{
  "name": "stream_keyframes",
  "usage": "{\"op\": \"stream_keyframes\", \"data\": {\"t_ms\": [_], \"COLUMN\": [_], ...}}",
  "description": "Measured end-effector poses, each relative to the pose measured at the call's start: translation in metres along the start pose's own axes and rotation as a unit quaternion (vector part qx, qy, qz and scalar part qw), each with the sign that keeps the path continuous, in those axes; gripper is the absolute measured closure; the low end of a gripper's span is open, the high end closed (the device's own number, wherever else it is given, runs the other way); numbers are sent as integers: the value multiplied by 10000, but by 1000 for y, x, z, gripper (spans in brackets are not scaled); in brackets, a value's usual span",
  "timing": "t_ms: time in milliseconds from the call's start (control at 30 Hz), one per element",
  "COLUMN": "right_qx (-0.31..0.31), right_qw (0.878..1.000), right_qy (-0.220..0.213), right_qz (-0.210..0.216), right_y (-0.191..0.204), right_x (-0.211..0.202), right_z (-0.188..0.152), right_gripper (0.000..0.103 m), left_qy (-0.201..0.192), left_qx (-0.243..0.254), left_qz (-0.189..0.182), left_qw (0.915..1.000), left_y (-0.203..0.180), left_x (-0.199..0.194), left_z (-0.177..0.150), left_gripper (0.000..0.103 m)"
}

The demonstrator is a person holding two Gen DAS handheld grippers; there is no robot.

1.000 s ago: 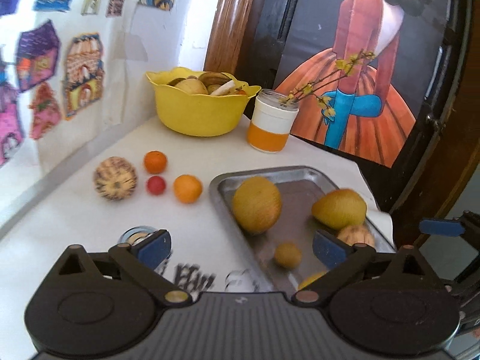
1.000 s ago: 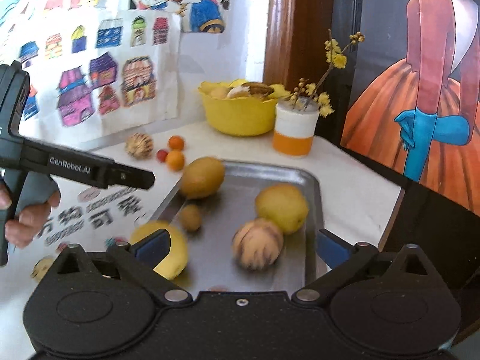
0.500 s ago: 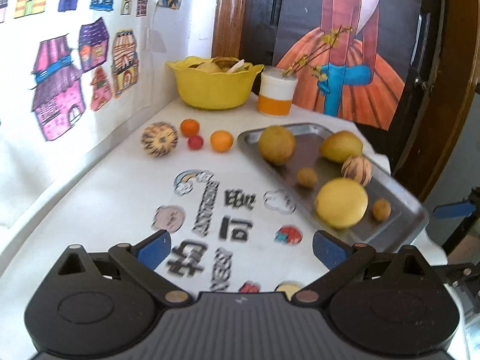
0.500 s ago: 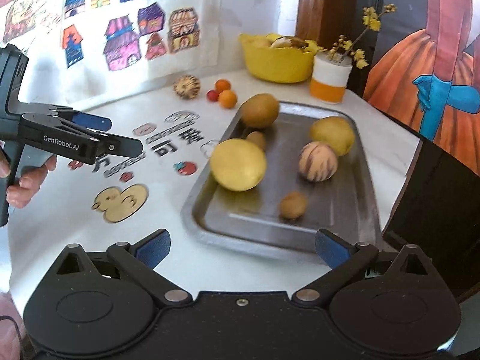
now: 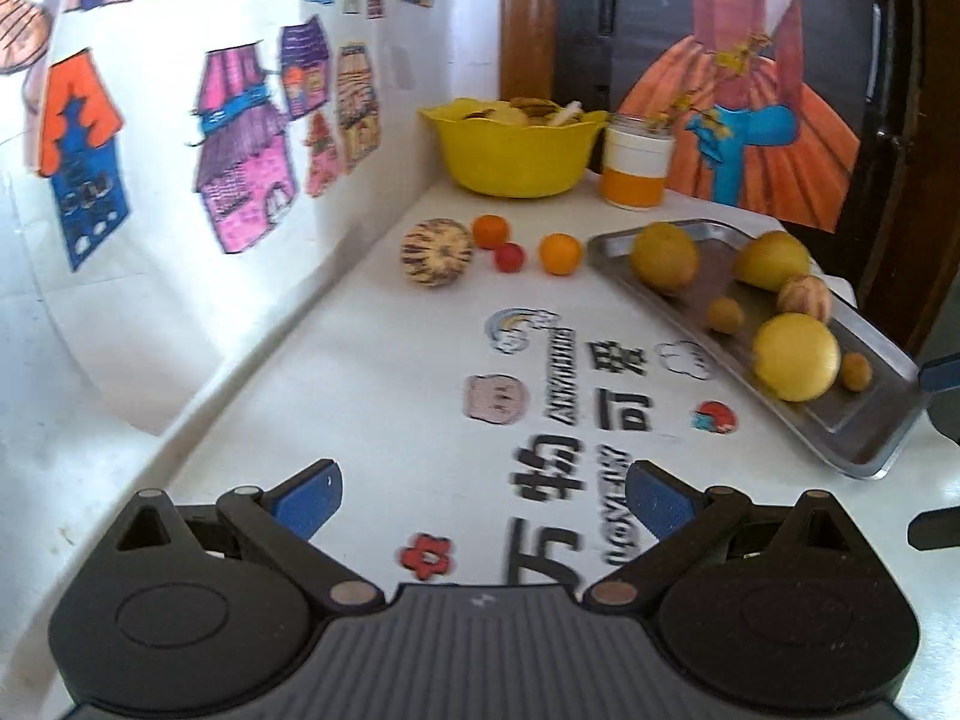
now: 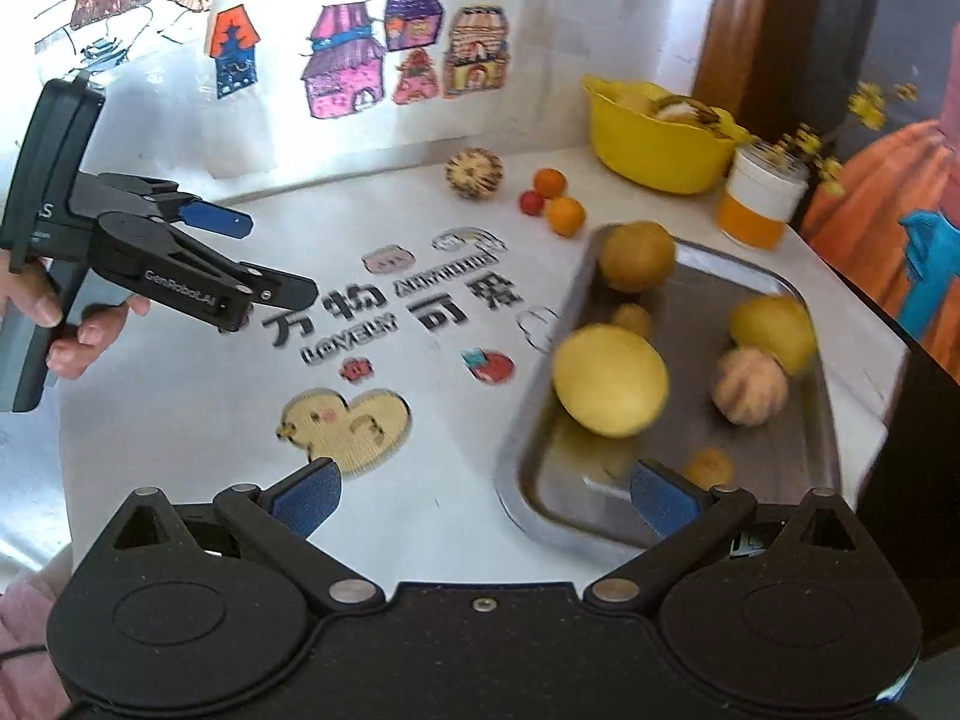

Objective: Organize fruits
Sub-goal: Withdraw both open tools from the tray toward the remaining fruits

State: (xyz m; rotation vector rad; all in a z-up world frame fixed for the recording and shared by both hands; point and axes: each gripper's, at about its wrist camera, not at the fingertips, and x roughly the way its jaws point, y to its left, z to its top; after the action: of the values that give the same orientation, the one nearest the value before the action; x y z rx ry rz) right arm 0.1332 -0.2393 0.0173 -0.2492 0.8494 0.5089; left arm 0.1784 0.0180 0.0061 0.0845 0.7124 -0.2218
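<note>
Fruits lay in two groups on the white table [image 5: 372, 396]. We counted six on the steel tray [image 6: 804, 516]: a brown round one [image 6: 636, 255] at the tray's 11 o'clock corner, a pear-shaped yellow one [image 6: 774, 330] at 2 o'clock, a striped pale one [image 6: 750, 387] touching it, a big yellow one [image 6: 609, 387] near the left rim, and two small brownish ones [image 6: 630, 319] [image 6: 708, 468].

Four sat loose on the table, at 10 o'clock from the tray in the right wrist view: a striped melon [image 5: 436, 252], two oranges [image 5: 490, 231] [image 5: 559, 253], and a red fruit [image 5: 510, 257] between them. The nearer orange was just beside the tray's far corner, not touching. A yellow bowl [image 5: 510, 162] at 12 o'clock held more pieces; we could not tell what kind. A cup [image 5: 636, 171] stood beside it.

We held the left gripper [image 5: 480, 495] with fingers spread, carrying nothing, low over the printed lettering, well apart from all fruit. The right gripper [image 6: 483, 495] was likewise spread and empty, its right finger over the tray's near rim.

We judged the job more than half done if the tray was the goal: four loose pieces left, the left gripper better placed to fetch them. The bowl's part we could not judge.
</note>
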Motion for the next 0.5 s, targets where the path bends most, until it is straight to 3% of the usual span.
{"op": "stream_keyframes", "data": {"t_ms": [167, 400, 500], "right_qx": [-60, 235, -524], "right_qw": [9999, 9984, 9953], "right_qy": [-105, -150, -607], "right_qz": [-4, -494, -551], "right_y": [1, -25, -34], "right_x": [18, 57, 73], "right_z": [31, 93, 117], "right_gripper": [1, 1, 1], "left_qy": [-134, -677, -869], "left_qx": [-151, 17, 211], "left_qz": [144, 677, 777], "left_qw": [9997, 9954, 9930], "left_y": [17, 19, 15], "left_x": [7, 33, 49], "left_z": [11, 41, 55], "left_gripper": [1, 1, 1]}}
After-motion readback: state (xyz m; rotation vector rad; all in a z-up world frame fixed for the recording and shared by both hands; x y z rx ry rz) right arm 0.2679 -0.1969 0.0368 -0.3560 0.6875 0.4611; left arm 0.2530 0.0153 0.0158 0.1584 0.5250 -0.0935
